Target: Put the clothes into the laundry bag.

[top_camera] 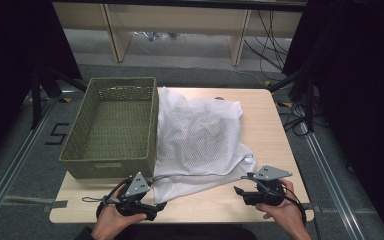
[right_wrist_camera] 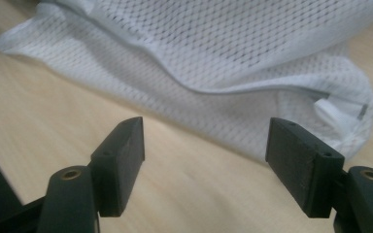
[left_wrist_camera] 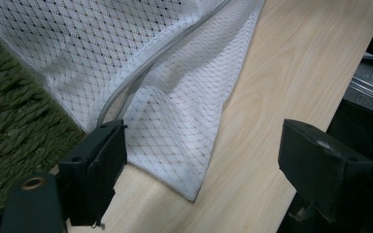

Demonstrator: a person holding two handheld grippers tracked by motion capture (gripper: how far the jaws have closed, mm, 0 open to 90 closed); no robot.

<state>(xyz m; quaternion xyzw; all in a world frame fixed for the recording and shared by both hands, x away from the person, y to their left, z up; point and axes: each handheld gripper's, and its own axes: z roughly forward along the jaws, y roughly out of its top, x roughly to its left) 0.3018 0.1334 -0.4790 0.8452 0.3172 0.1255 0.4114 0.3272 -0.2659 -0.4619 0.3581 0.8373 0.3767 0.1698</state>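
High view: white mesh garment (top_camera: 200, 140) lies crumpled on worktop (top_camera: 275, 145), beside green basket (top_camera: 112, 125). Likely light, limp, snag-prone; pinch near hem corners. Left tongs (top_camera: 161, 205) and right tongs (top_camera: 238, 190) wide open, empty.

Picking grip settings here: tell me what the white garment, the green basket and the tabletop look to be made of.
White garment: thin mesh fabric, probably synthetic, matte; regular small holes and a grey piped seam show in the left gripper view.
Green basket: woven cord or fibre, possibly paper rope or plastic; twisted olive strands, matte.
Tabletop: pale wood-grain surface, likely laminate; smooth, slight sheen.
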